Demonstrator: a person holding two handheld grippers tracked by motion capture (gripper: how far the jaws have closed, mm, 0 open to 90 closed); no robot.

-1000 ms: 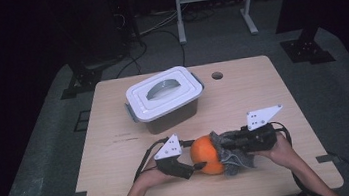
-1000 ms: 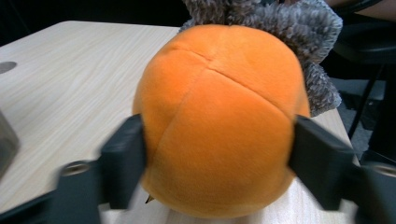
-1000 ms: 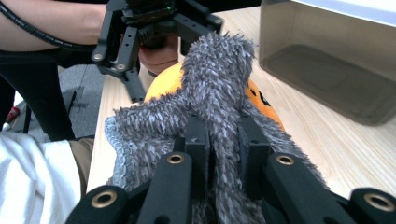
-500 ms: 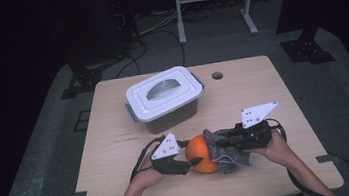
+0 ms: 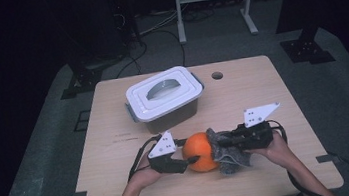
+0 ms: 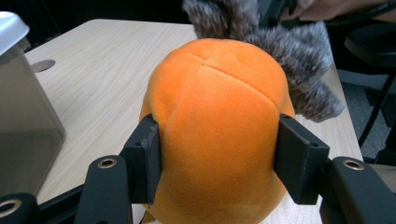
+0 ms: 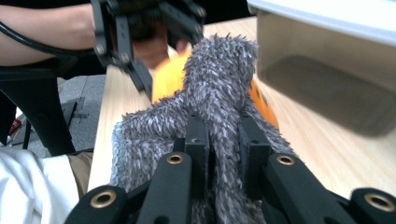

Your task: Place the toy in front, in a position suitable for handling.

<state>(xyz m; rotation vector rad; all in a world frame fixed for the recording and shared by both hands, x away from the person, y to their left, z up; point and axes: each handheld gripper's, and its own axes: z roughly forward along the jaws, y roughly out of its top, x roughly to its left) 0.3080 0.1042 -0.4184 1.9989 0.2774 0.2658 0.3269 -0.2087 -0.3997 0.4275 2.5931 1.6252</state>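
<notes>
In the high view, a wooden table (image 5: 116,135) stands in a dark room. An orange plush ball (image 5: 200,151) lies near the front edge of the table, between the two grippers. The left gripper (image 5: 188,162) comes from the left side and its black jaws reach the ball. The right gripper (image 5: 223,145) comes from the right side, and a grey furry cloth (image 5: 227,152) sits between it and the ball, touching the ball. Behind them, more to the back of the table, there is a box with a white lid (image 5: 164,91) – it is well apart from the ball. A small round hole (image 5: 217,75) is in the table top, to the right of the box.

In the left gripper view, the left gripper (image 6: 219,158) holds the orange plush ball (image 6: 217,126) – the two pads press on its two sides, about half open, and the jaws have just been closing on it. The grey furry cloth (image 6: 289,46) lies over the far side of the ball. The grey wall of the box (image 6: 28,126) is at the left.

In the right gripper view, the right gripper (image 7: 224,149) is closed tight on a fold of the grey furry cloth (image 7: 219,84). The orange plush ball (image 7: 170,77) is partly visible behind the cloth. The left gripper (image 7: 140,70) is farther off, at the ball.
</notes>
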